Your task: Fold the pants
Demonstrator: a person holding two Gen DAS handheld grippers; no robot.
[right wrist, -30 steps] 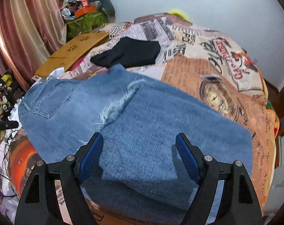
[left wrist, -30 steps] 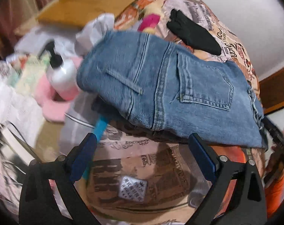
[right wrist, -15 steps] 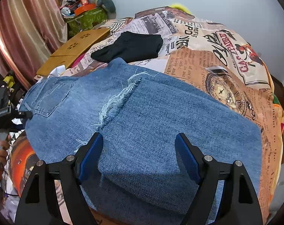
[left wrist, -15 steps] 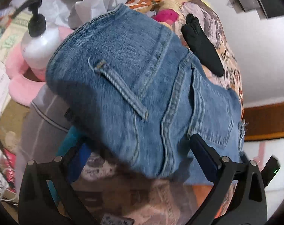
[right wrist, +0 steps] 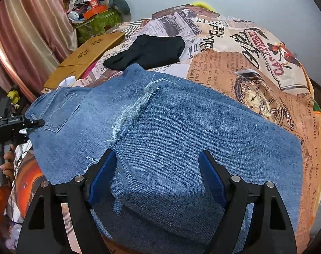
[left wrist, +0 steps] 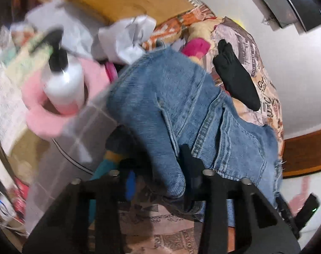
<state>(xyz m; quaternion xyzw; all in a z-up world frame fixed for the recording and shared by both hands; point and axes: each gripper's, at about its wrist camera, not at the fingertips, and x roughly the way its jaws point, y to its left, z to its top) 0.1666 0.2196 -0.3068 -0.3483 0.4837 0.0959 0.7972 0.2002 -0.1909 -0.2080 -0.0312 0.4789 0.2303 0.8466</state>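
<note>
The pants (right wrist: 160, 137) are spread on the bed (right wrist: 255, 67) — "GASPAIRE" is printed there. Their waistband fold is pinched by the just-closed left tool (left wrist: 158, 182); the right tool (right wrist: 156, 175) is held spread.

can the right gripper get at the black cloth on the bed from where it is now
Probably not without moving. The right gripper hangs with its jaws open over the near fold of the jeans, and the black cloth lies beyond their far edge. Nothing covers it, so a forward reach over the denim should get there.

Left claw (left wrist: 158, 175) has just been closing, denim between its jaws; right claw (right wrist: 156, 180) gapes wide.
</note>
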